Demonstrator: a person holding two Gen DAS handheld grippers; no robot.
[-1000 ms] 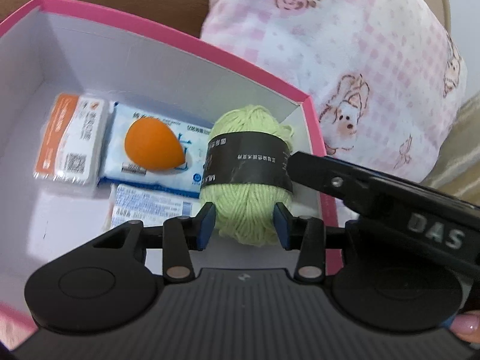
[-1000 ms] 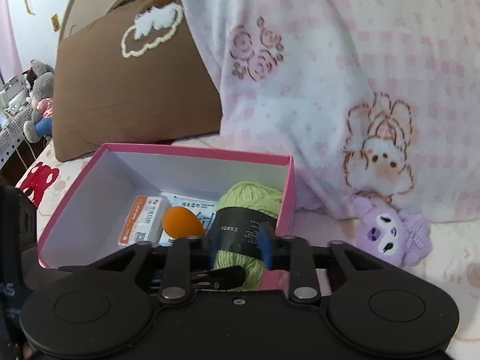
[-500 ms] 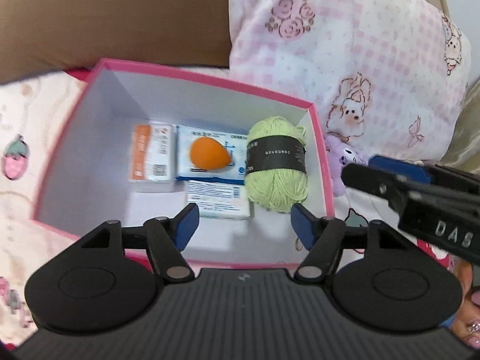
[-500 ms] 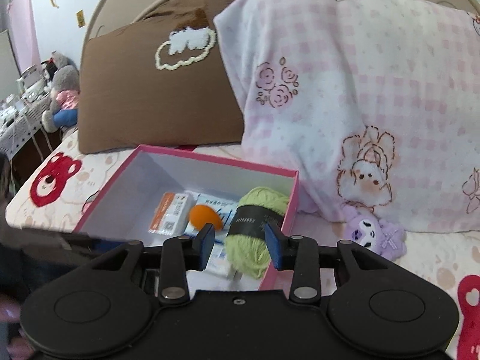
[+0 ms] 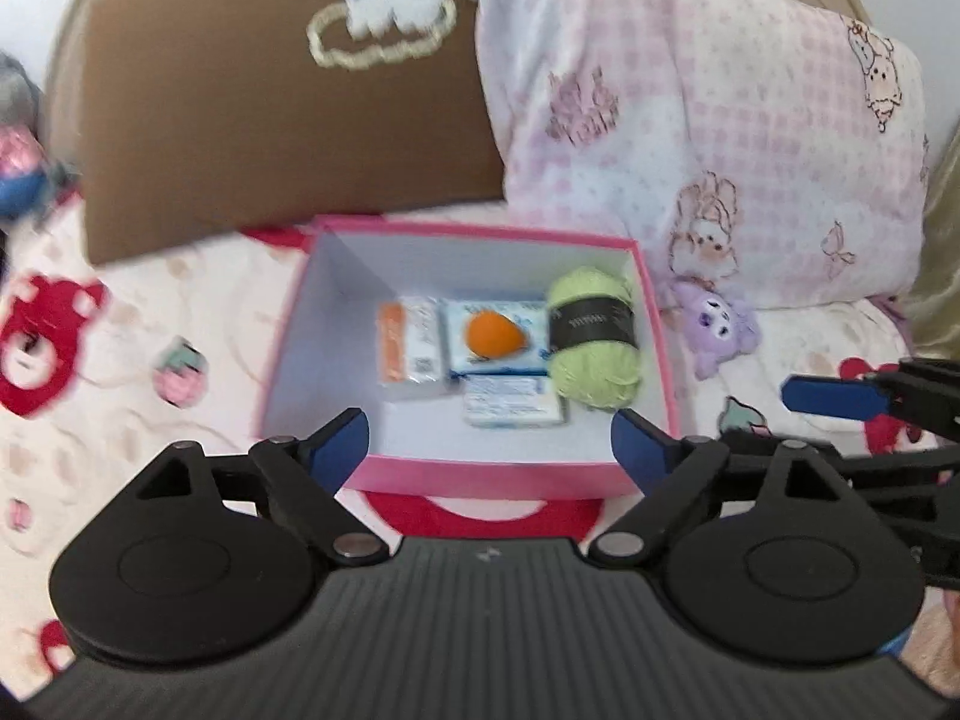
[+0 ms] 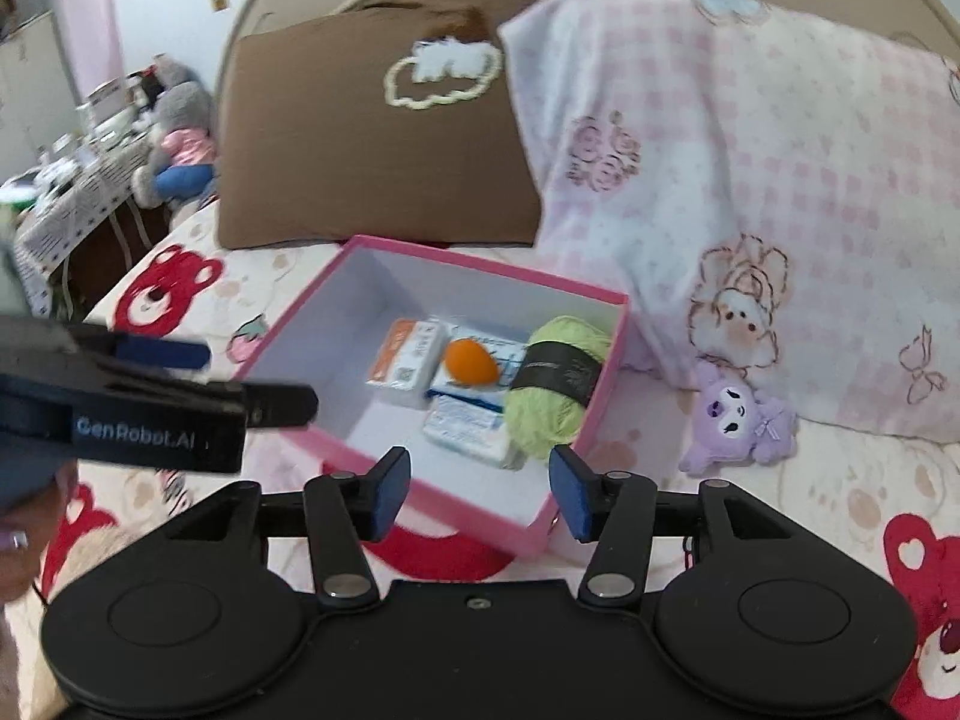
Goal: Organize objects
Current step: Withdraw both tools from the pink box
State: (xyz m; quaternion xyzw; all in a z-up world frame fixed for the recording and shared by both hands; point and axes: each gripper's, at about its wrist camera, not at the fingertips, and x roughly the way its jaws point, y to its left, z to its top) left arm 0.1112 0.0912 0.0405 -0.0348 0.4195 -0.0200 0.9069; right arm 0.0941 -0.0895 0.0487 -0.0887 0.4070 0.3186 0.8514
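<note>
A pink box [image 5: 480,471] [image 6: 438,495] stands on the bed. Inside lie a green yarn ball [image 5: 594,342] [image 6: 555,390], an orange egg-shaped sponge [image 5: 492,333] [image 6: 471,363] on a blue tissue pack [image 5: 528,315], an orange-white pack [image 5: 408,345] [image 6: 405,360] and a small white pack [image 5: 513,408] [image 6: 465,423]. My left gripper [image 5: 489,438] is open and empty, above the box's near edge. My right gripper [image 6: 480,483] is open and empty, above the box's near corner. A purple plush toy [image 5: 714,321] [image 6: 738,420] lies right of the box.
A brown pillow [image 5: 258,114] [image 6: 372,138] and a pink checked pillow [image 5: 708,120] [image 6: 750,180] lean behind the box. The bedsheet [image 5: 150,330] has red bear prints. A bedside table with clutter [image 6: 66,180] and a grey plush stand far left.
Both grippers have pulled back and up from the box and opened wider. The green yarn ball, earlier between the fingers, now lies free in the box.
</note>
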